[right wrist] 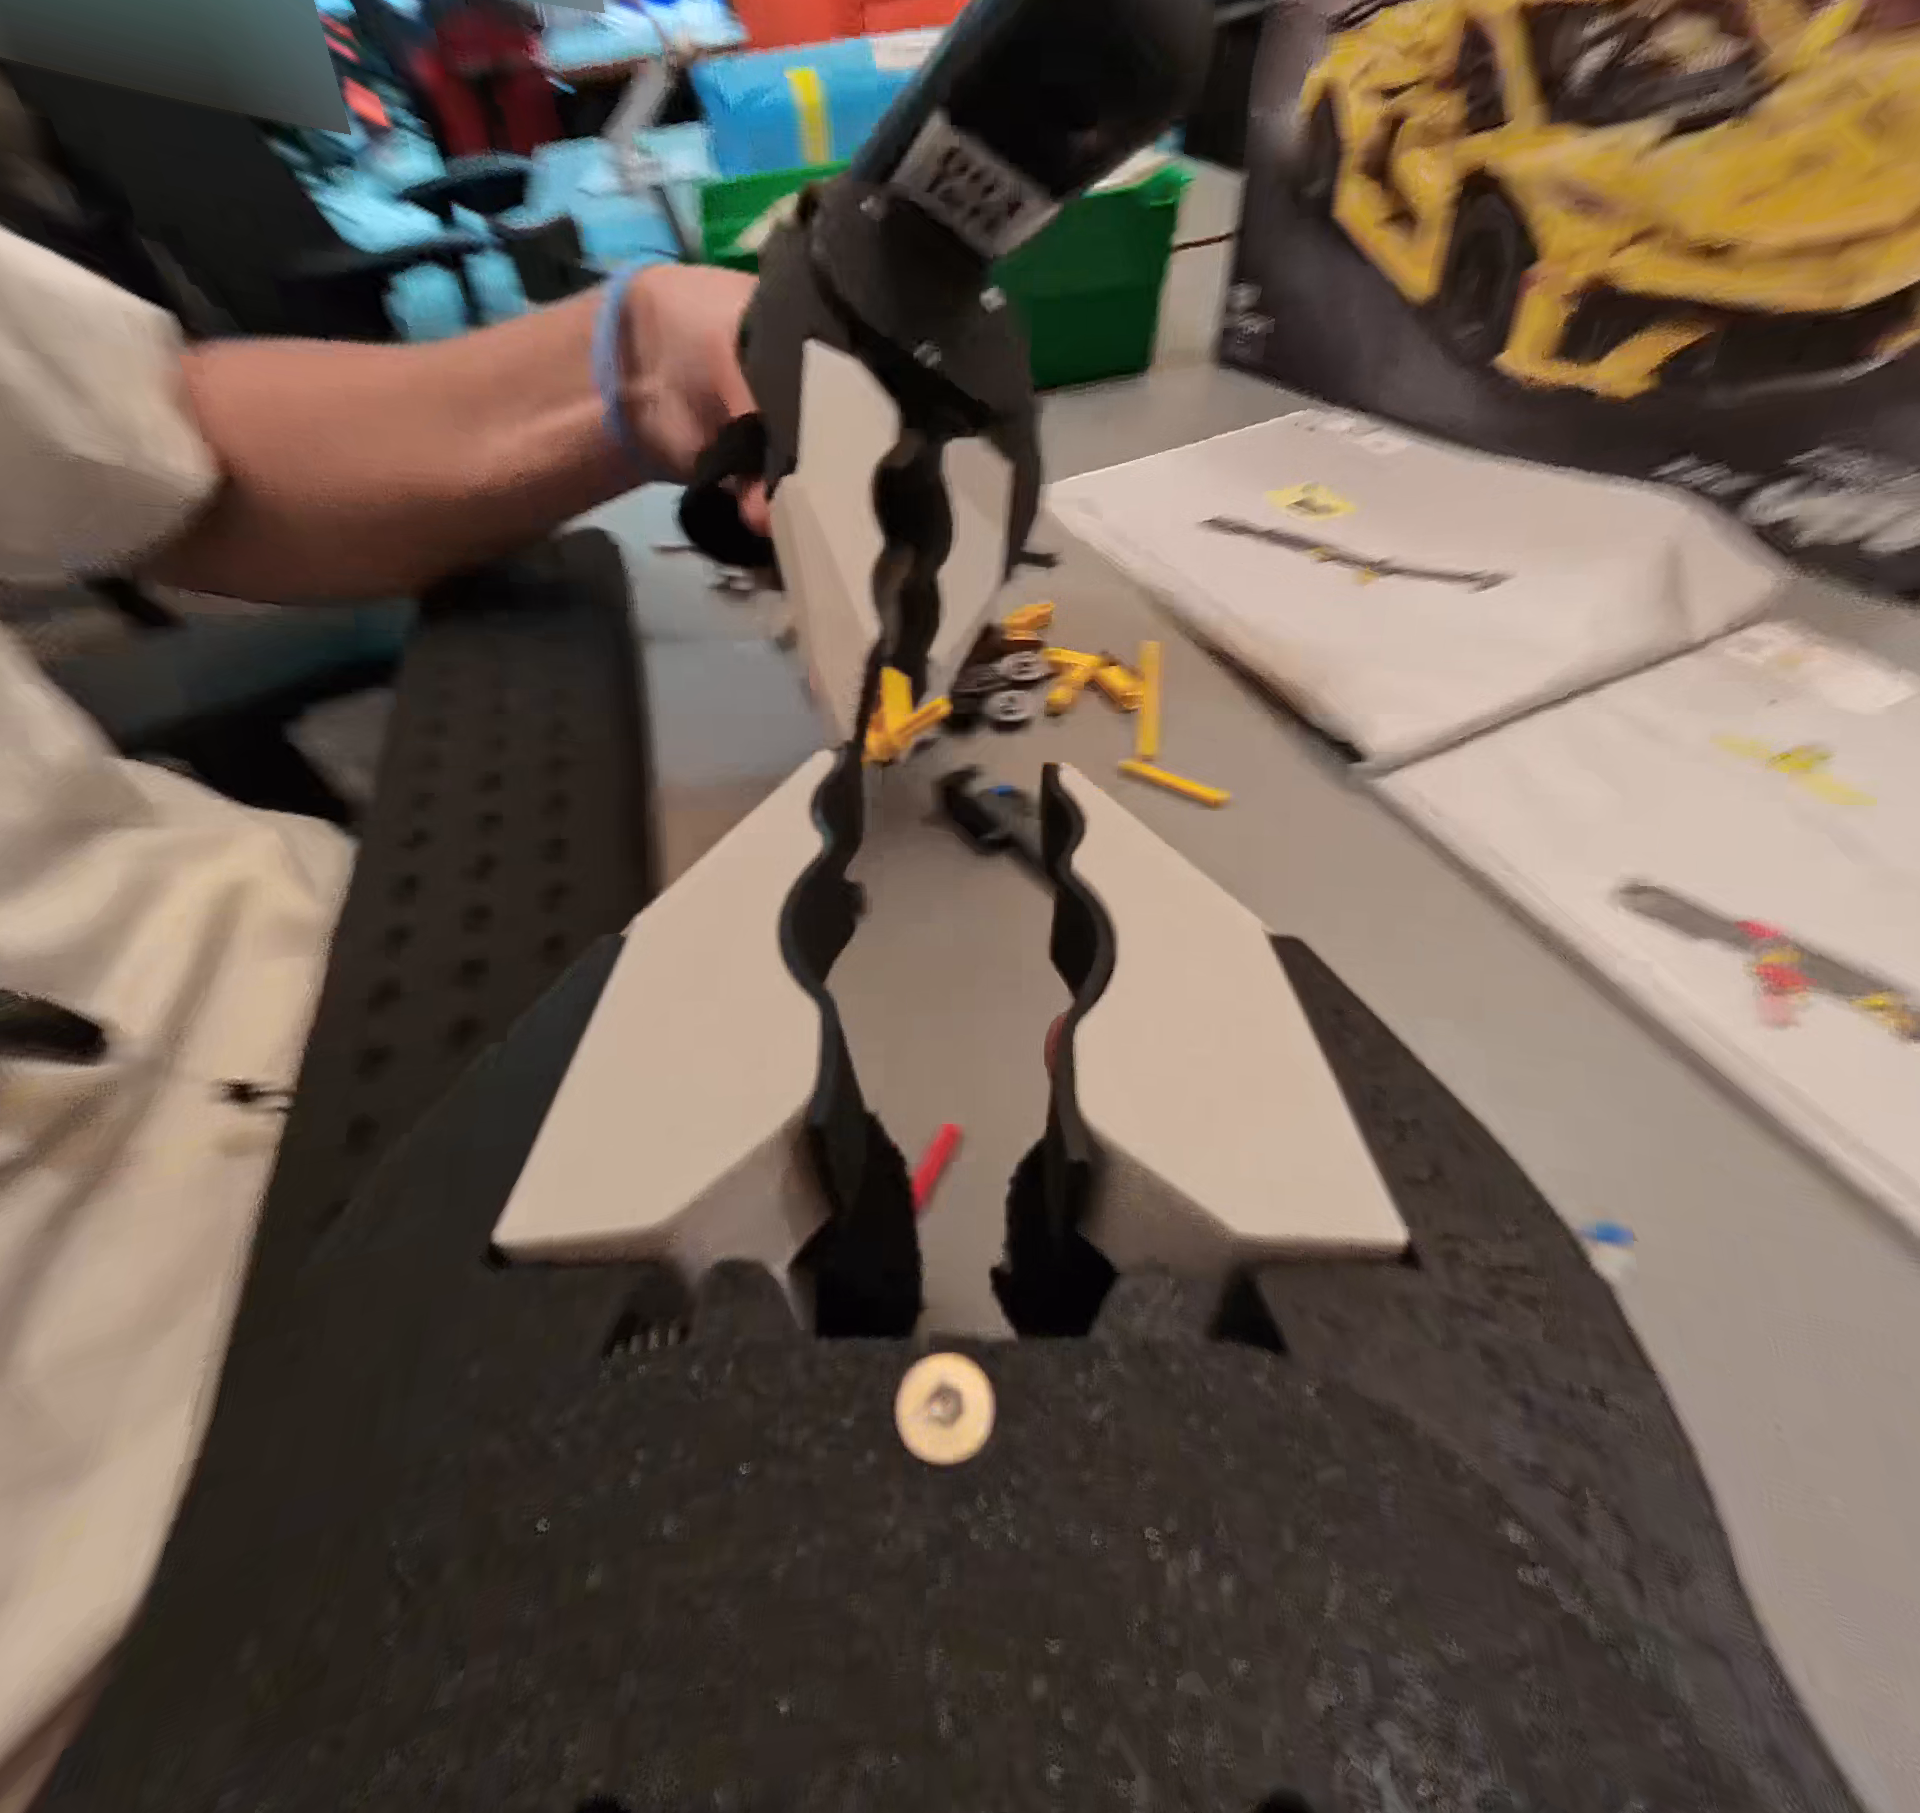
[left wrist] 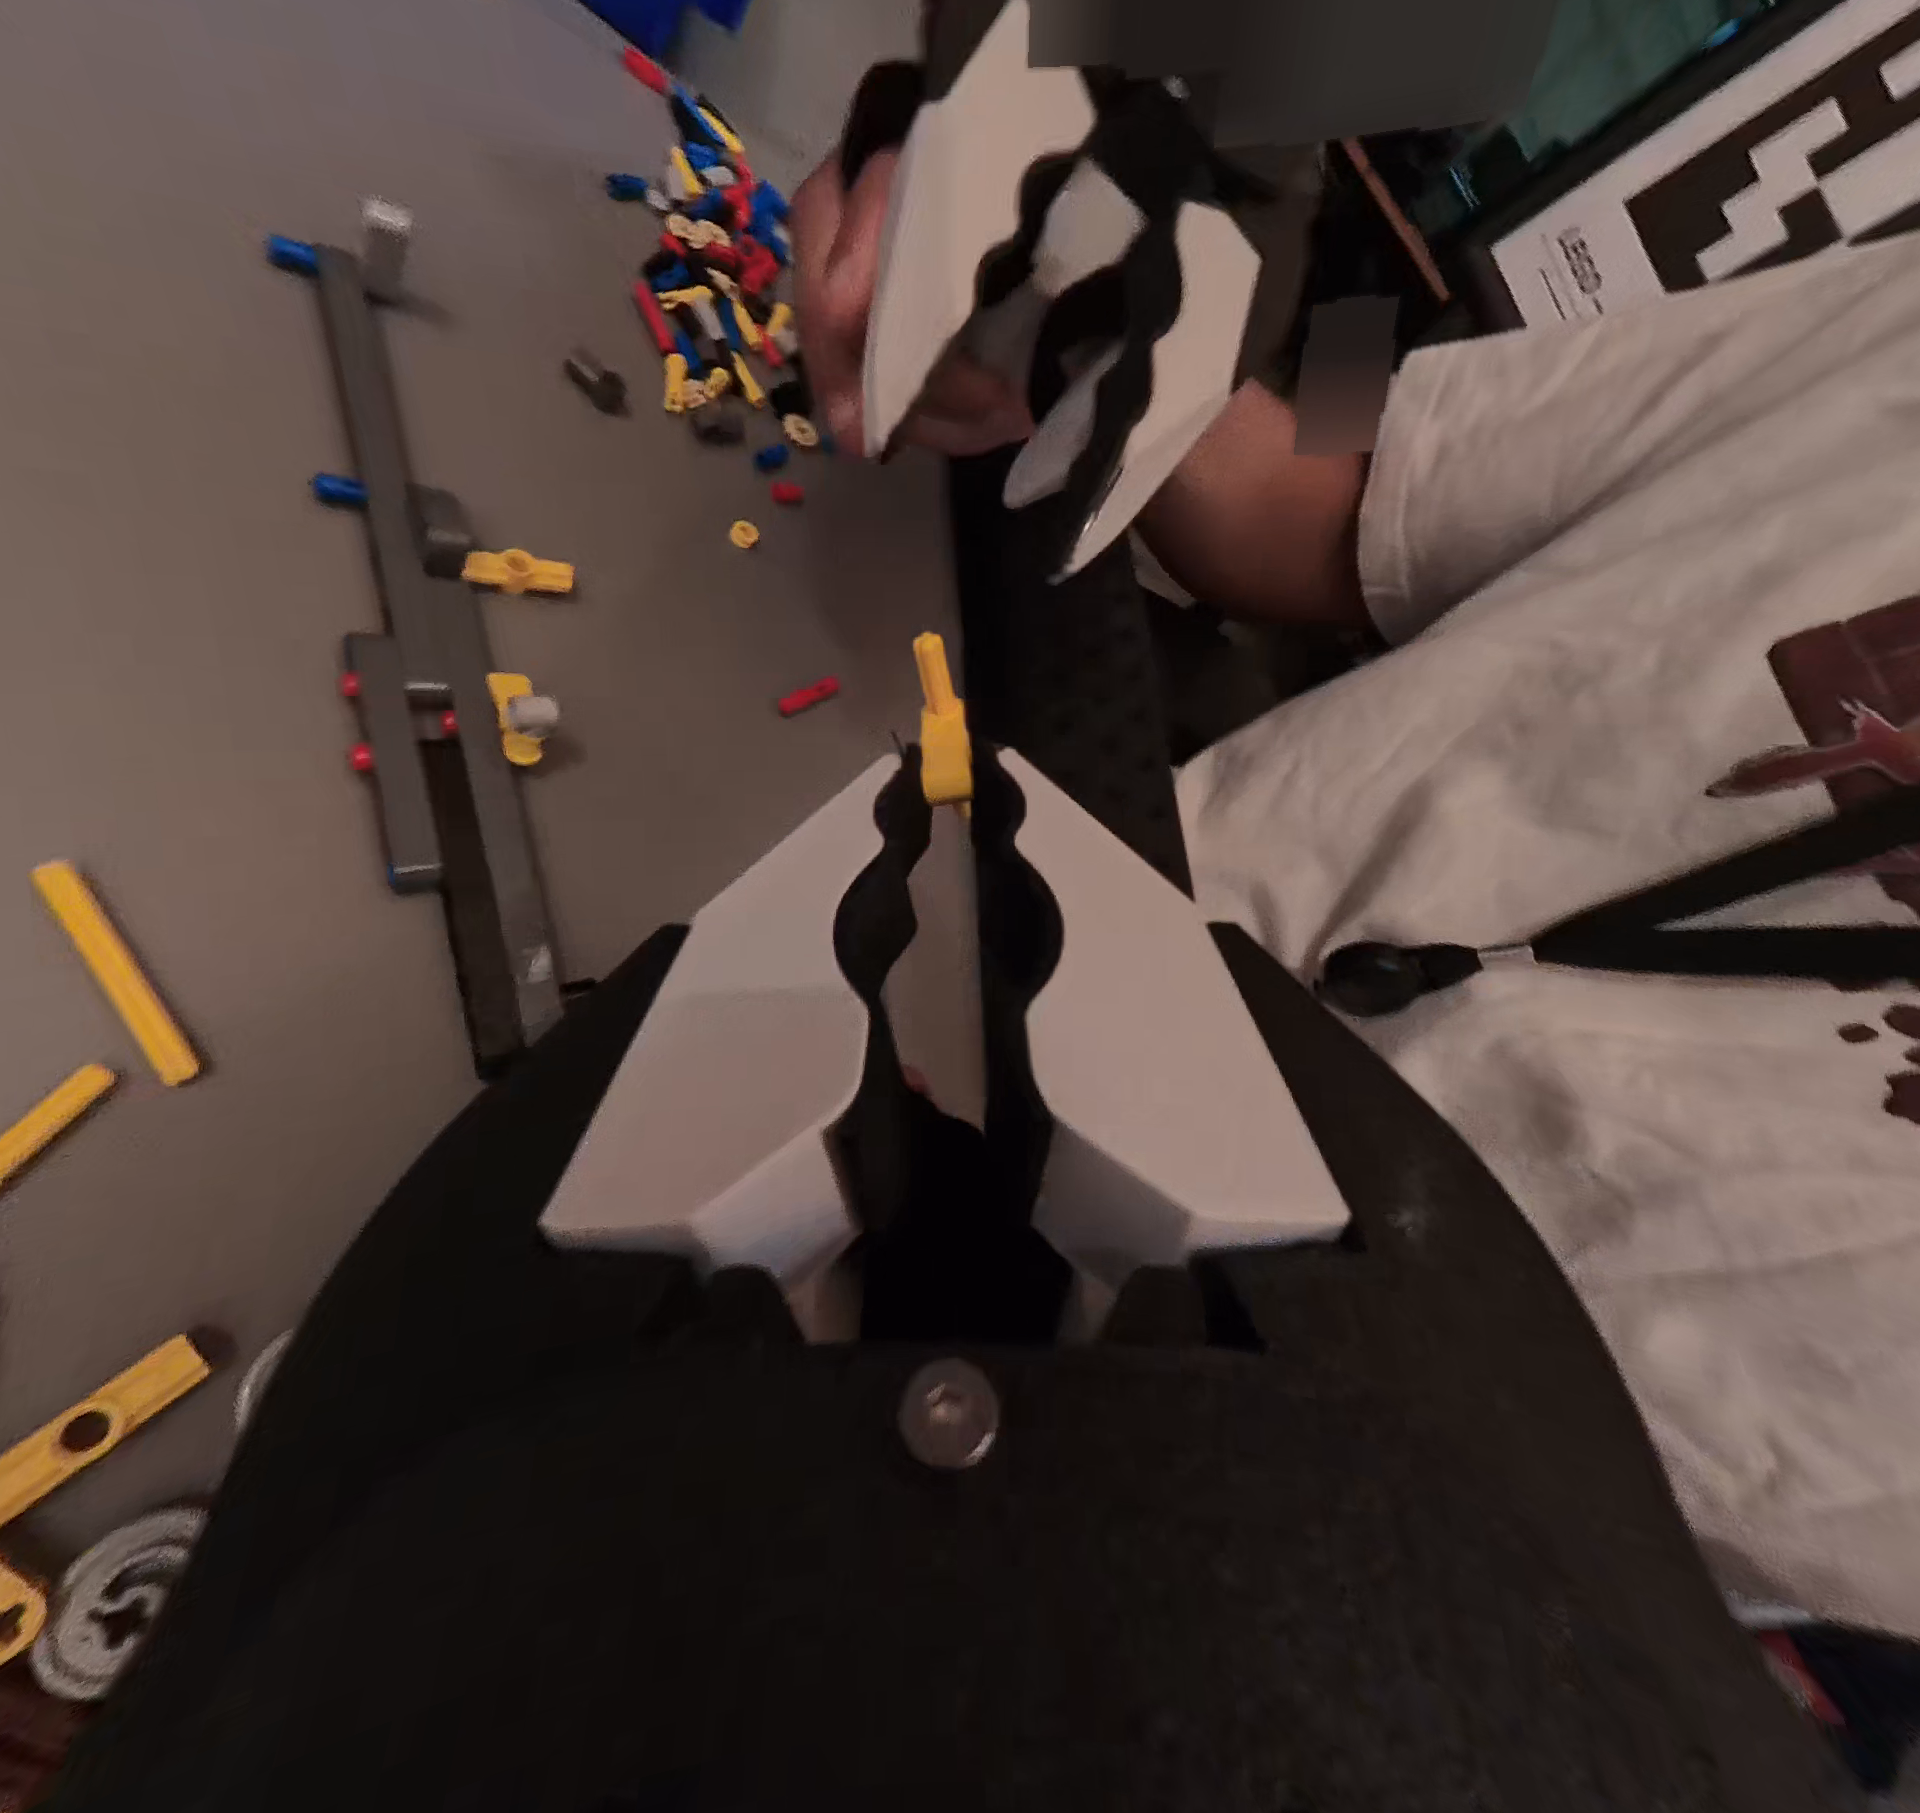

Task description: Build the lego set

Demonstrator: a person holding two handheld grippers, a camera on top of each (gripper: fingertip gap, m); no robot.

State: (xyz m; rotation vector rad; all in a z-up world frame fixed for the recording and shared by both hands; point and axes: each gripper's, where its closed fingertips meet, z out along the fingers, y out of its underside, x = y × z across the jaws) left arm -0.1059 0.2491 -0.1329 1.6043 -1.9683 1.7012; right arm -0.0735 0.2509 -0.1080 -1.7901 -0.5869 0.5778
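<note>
Overhead, left gripper [left wrist: 940, 776] pinches a yellow piece [left wrist: 943, 724]; right gripper [right wrist: 951, 781] gapes above the grey table [right wrist: 1351, 1036].

No legible writing anywhere.

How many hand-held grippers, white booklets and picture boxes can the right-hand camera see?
Grippers: 2, the left gripper with its fingers shut on a yellow piece, and the right gripper open
White booklets: 2
Box with a yellow vehicle picture: 1
Total: 5
</note>
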